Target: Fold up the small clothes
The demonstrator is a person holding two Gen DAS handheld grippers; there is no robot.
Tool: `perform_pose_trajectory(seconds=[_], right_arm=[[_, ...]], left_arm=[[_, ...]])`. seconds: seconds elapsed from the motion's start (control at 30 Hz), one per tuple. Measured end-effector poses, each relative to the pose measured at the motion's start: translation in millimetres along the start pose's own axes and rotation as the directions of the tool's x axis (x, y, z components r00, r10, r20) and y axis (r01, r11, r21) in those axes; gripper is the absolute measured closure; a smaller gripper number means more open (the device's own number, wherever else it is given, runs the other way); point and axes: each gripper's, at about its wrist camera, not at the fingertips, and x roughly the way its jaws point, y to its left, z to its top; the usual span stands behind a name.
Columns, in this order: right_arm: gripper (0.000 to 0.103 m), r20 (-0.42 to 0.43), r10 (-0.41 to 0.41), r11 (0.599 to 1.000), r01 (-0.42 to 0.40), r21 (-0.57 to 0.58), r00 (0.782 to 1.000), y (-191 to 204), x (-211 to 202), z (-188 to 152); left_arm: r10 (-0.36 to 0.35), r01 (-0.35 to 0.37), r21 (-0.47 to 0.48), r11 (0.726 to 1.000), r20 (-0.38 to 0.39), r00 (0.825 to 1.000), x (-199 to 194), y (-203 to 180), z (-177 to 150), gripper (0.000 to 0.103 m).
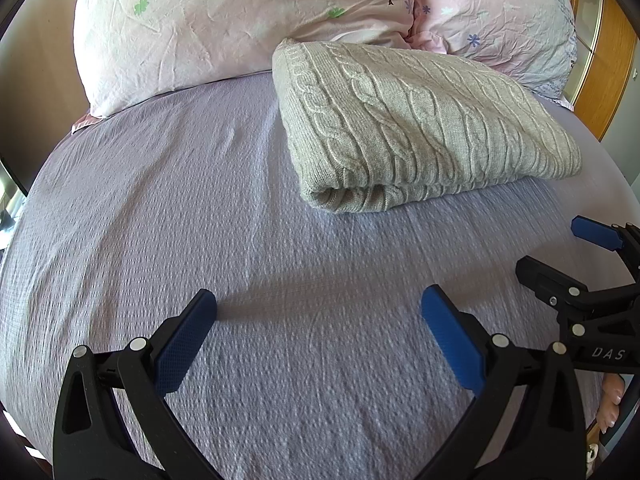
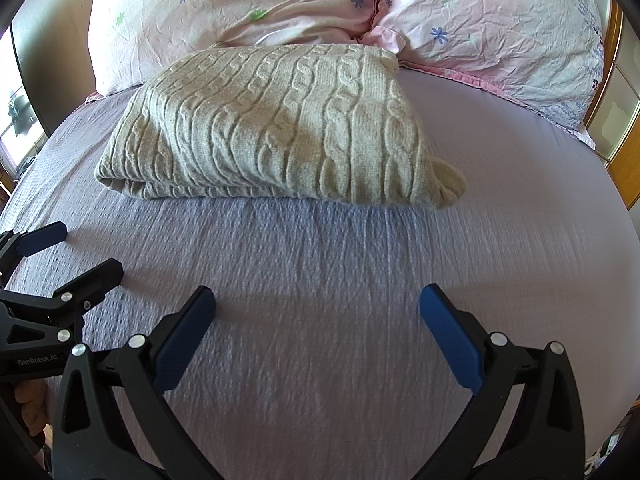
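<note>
A beige cable-knit sweater [image 1: 420,120] lies folded into a thick rectangle on the lilac bed sheet [image 1: 200,220], close to the pillows. It also shows in the right wrist view [image 2: 280,128]. My left gripper [image 1: 319,300] is open and empty, above the sheet well short of the sweater. My right gripper [image 2: 318,300] is open and empty too, in front of the sweater. Each gripper shows at the edge of the other's view: the right one [image 1: 560,256] and the left one [image 2: 84,252], both with jaws apart.
Two pink floral pillows [image 1: 224,28] [image 2: 492,20] stand against the head of the bed behind the sweater. A wooden frame [image 1: 612,60] runs along the right side. The sheet [image 2: 520,180] spreads around the sweater on all sides.
</note>
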Motion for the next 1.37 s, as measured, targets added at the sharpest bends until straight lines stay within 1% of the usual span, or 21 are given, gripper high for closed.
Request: perform_pose_trajectory(seconds=[1.37], right_arm=[[0.002, 0.001, 0.0, 1.0, 0.0, 0.001, 1.0, 0.9, 0.3, -0.9]], left_arm=[[0.002, -0.002, -0.004, 1.0, 0.0, 1.0, -0.3, -0.9, -0.5, 0.001]])
